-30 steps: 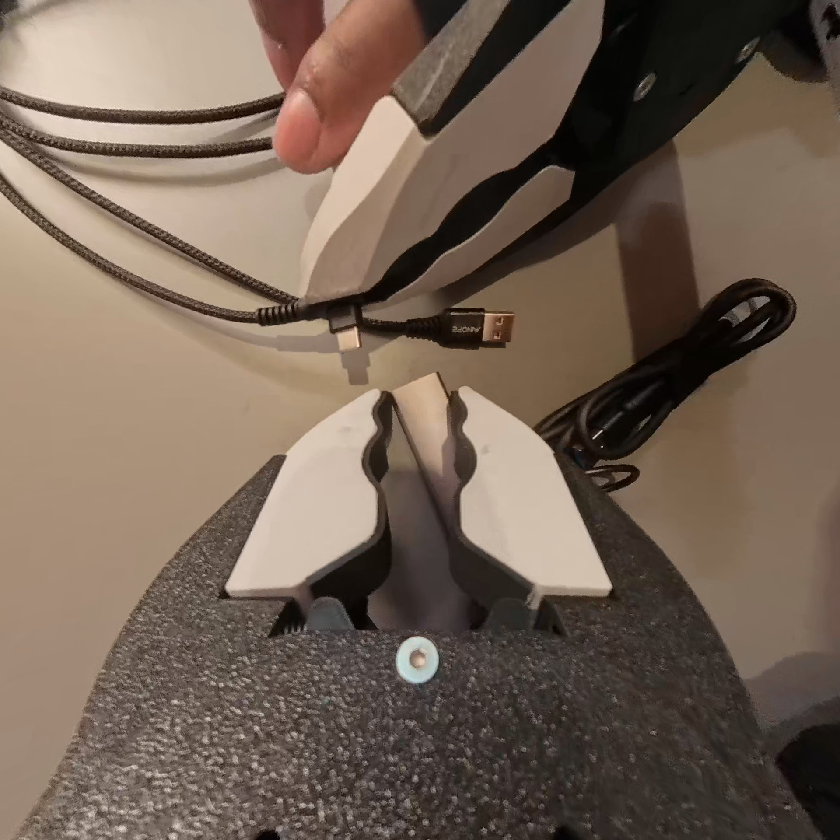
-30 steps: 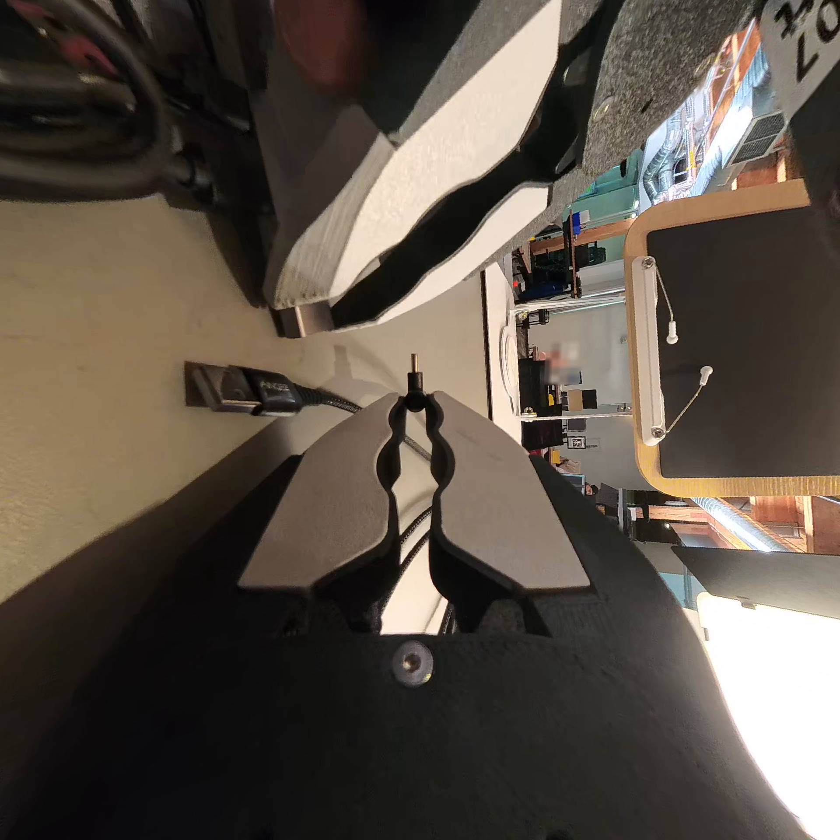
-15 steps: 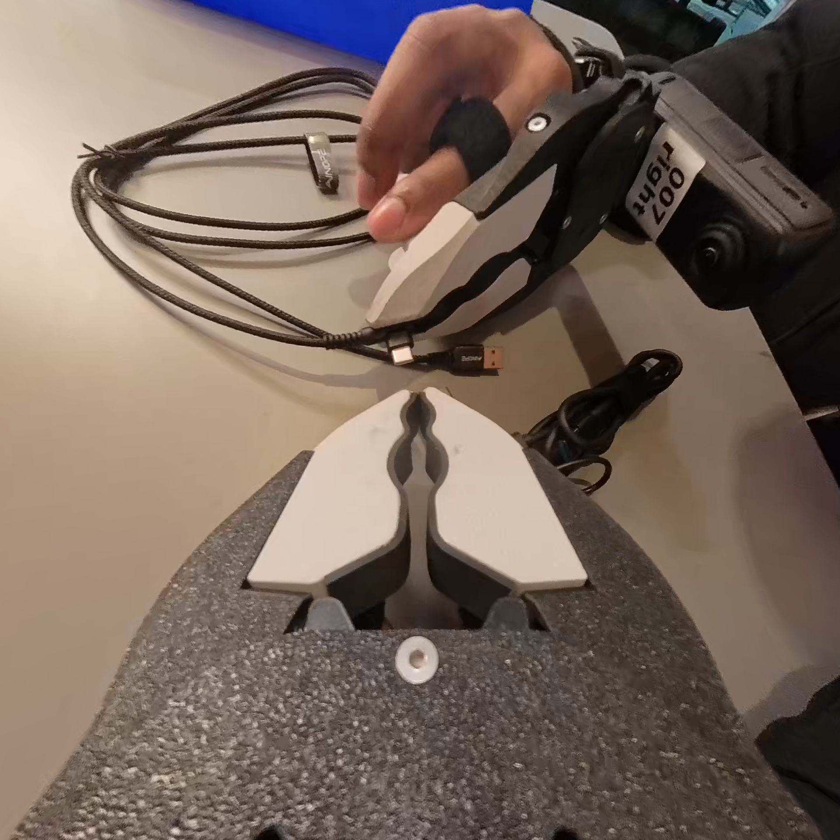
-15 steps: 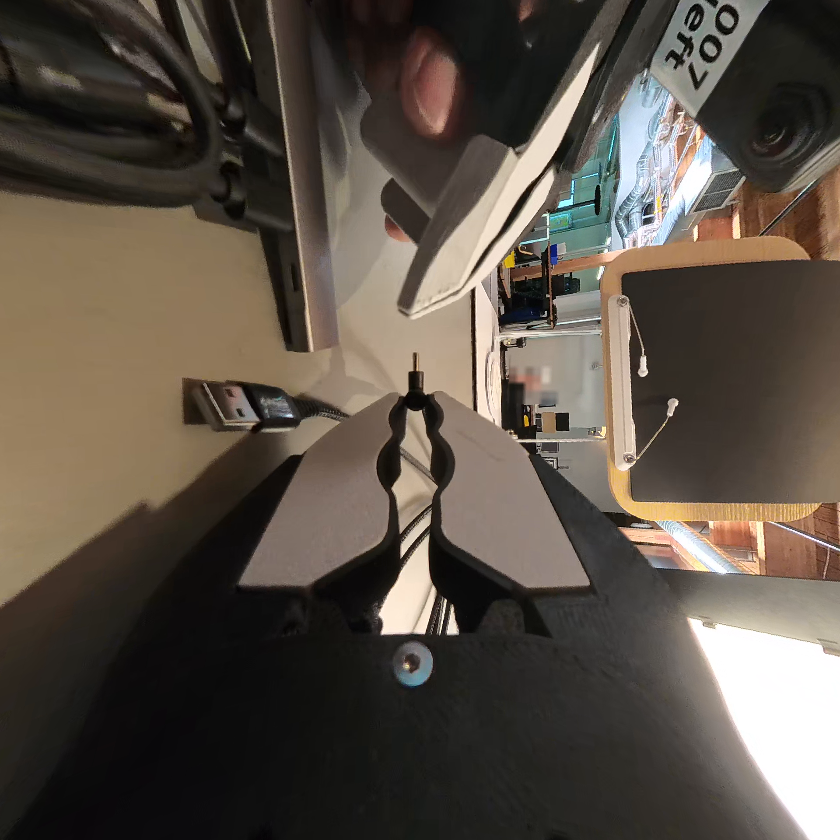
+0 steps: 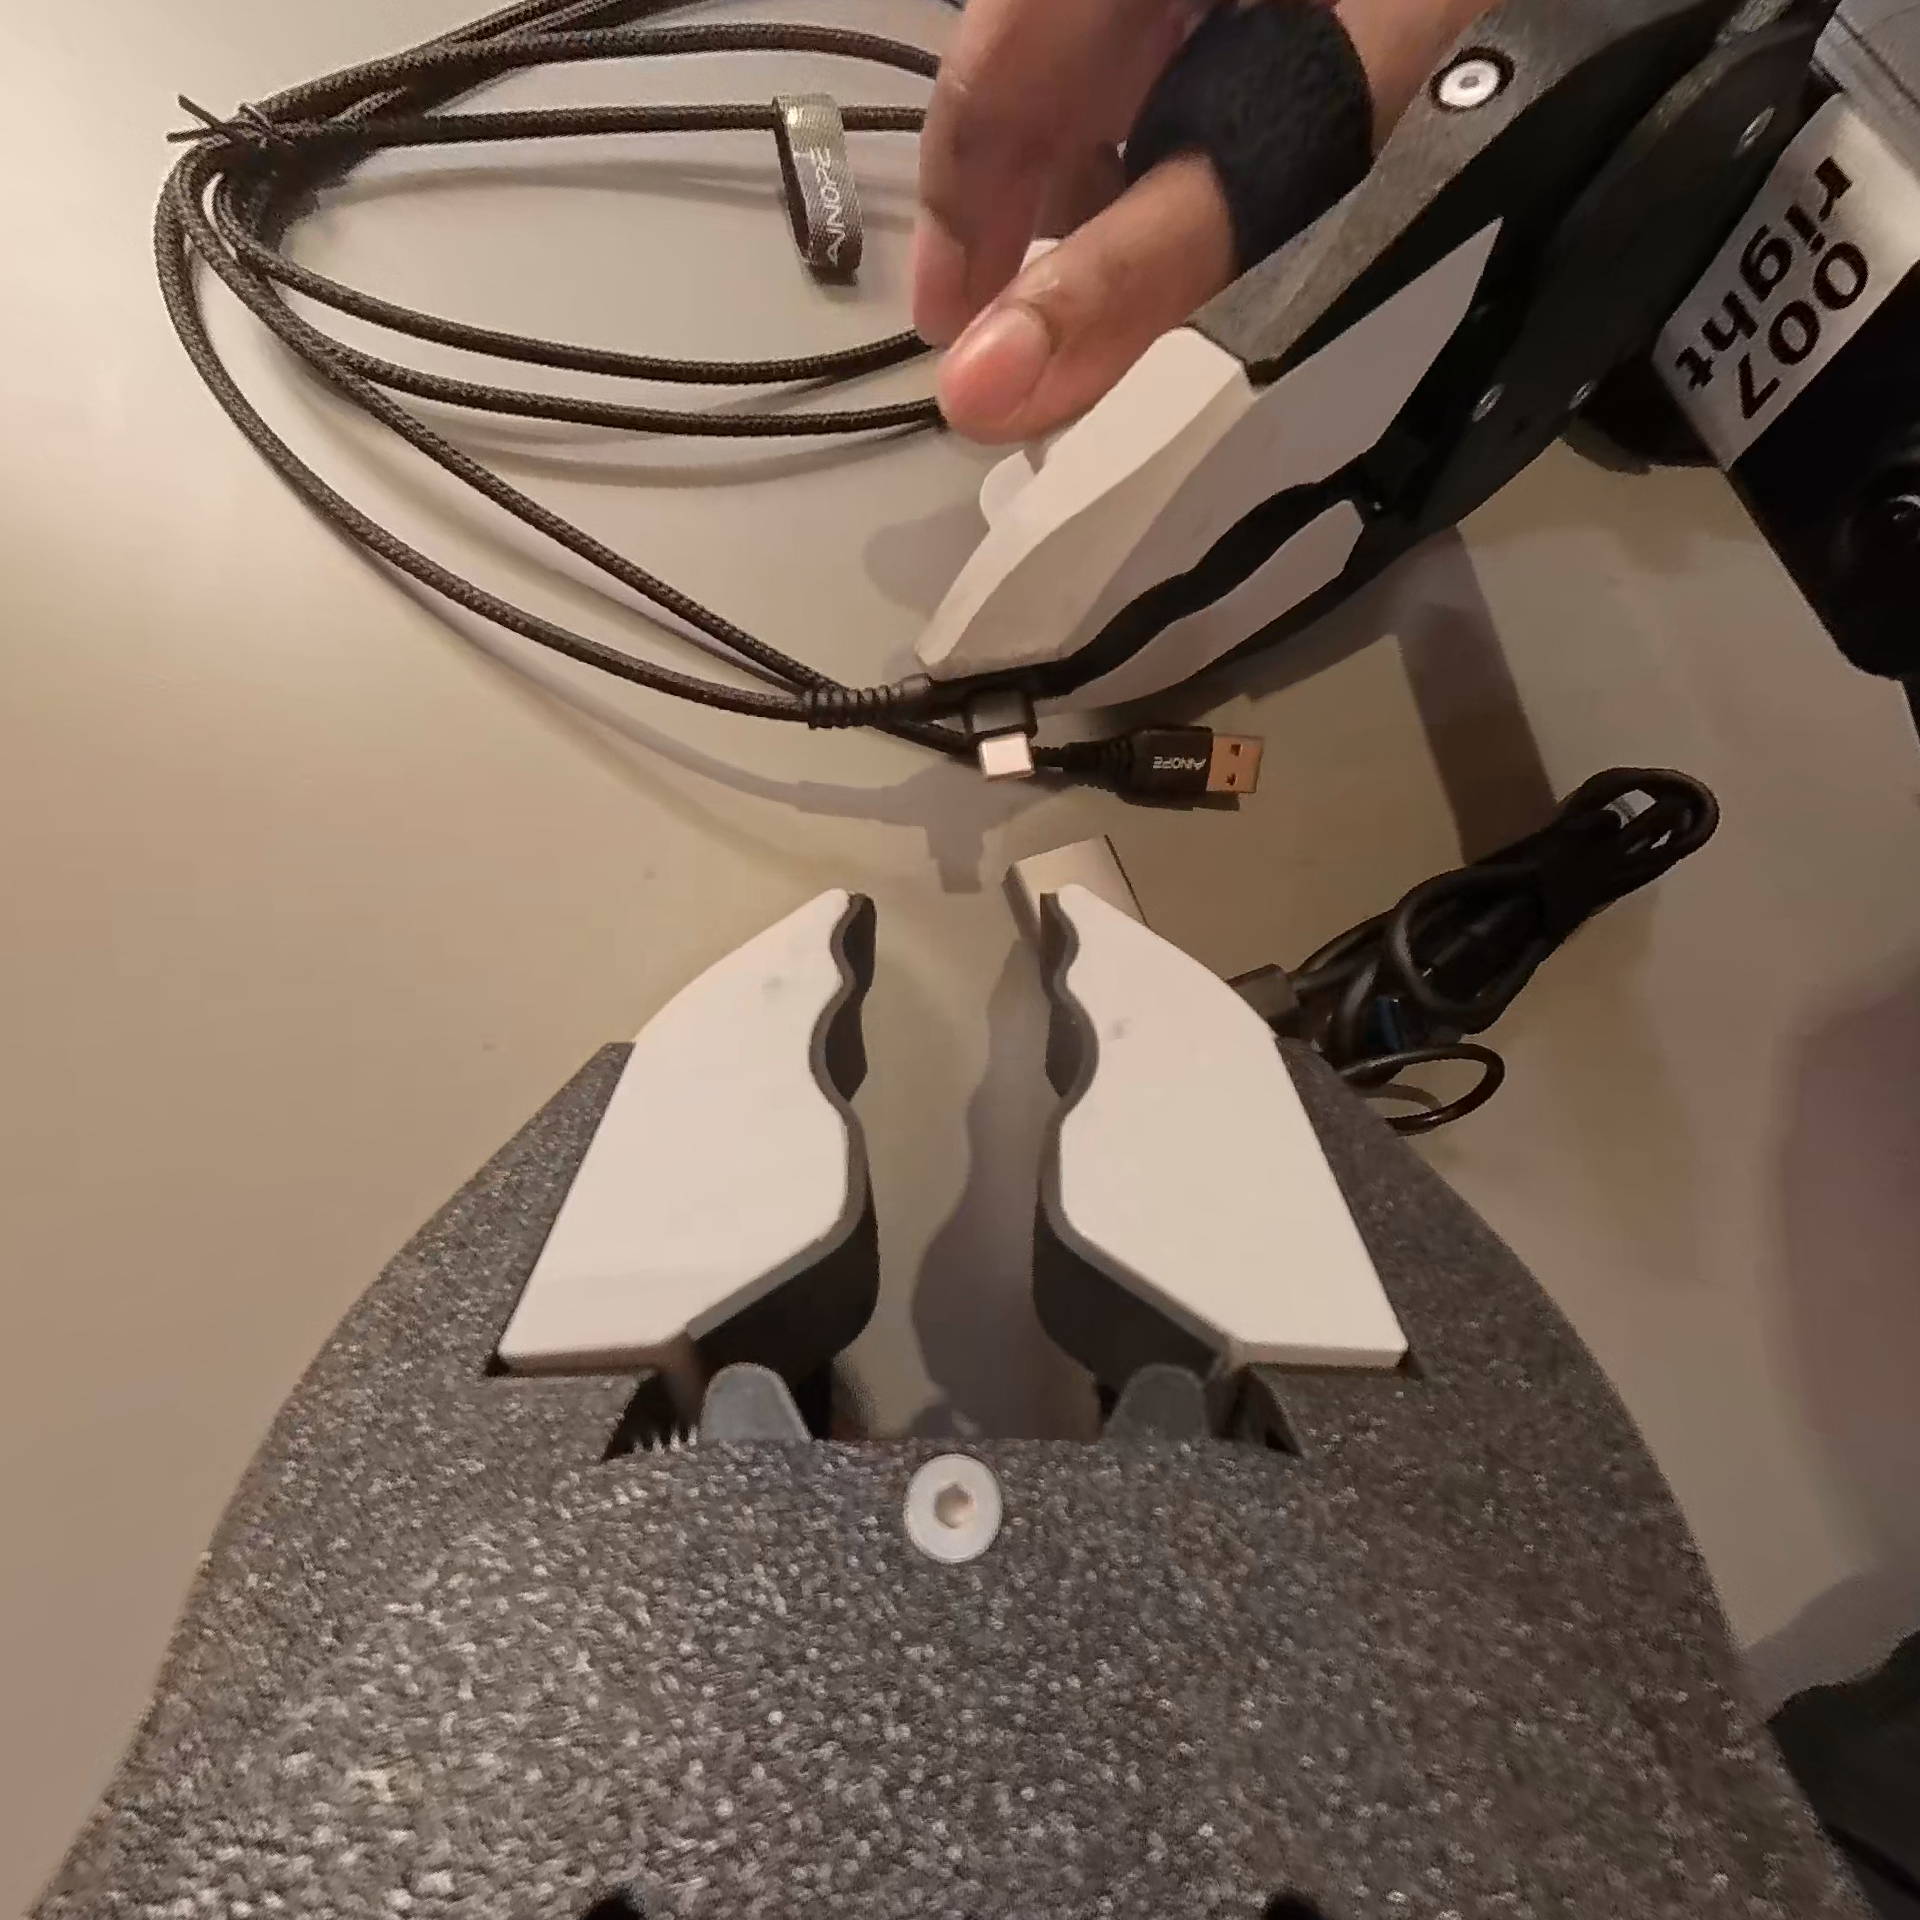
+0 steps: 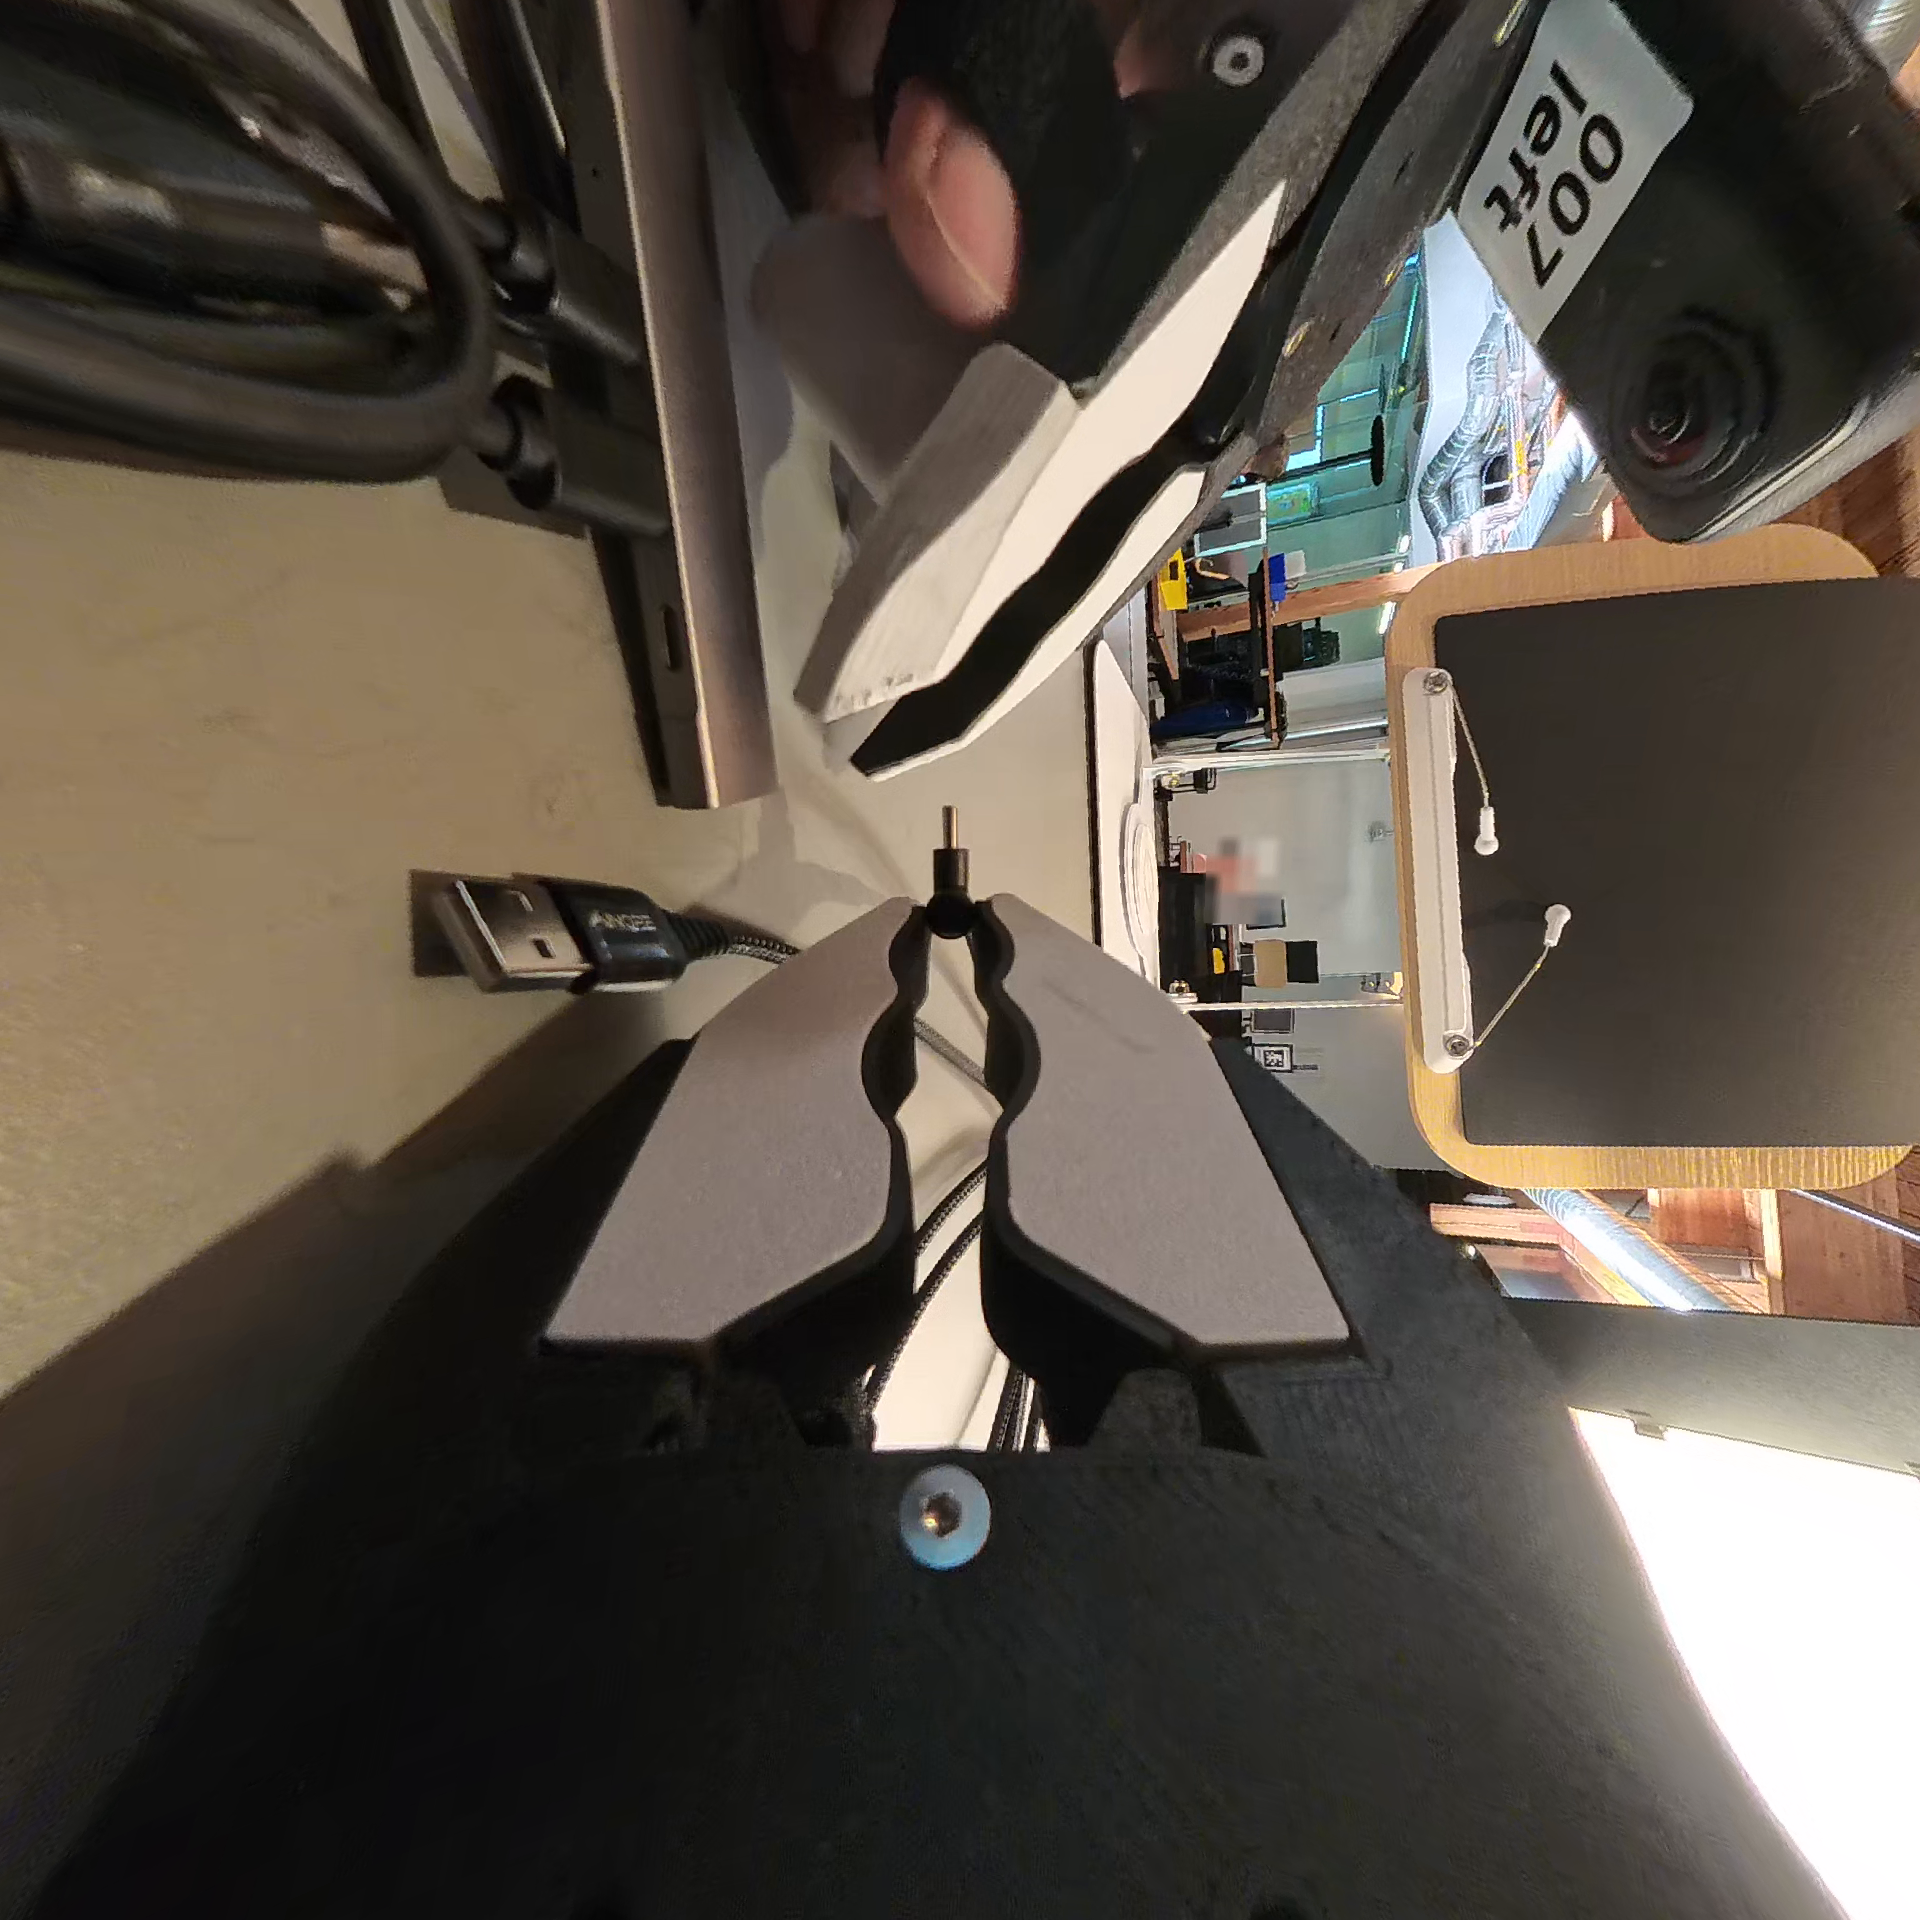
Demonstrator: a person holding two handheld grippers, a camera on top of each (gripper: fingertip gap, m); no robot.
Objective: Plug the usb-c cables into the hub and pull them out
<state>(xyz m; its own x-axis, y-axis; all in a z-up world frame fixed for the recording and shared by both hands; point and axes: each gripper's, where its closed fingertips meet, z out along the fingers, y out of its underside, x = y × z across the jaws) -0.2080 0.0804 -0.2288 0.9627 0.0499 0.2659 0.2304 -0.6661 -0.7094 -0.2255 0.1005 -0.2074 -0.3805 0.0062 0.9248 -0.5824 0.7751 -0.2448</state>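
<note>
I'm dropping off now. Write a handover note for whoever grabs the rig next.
Left claw: open over the hub, gripping nothing.
Right claw: shut on the USB-C plug, with its tip in the air short of the hub.
The cable's USB-A plug lies on the table.
Done: the plug is picked up but not inserted.
To do: steady the hub, insert the plug, pull it out.
</note>
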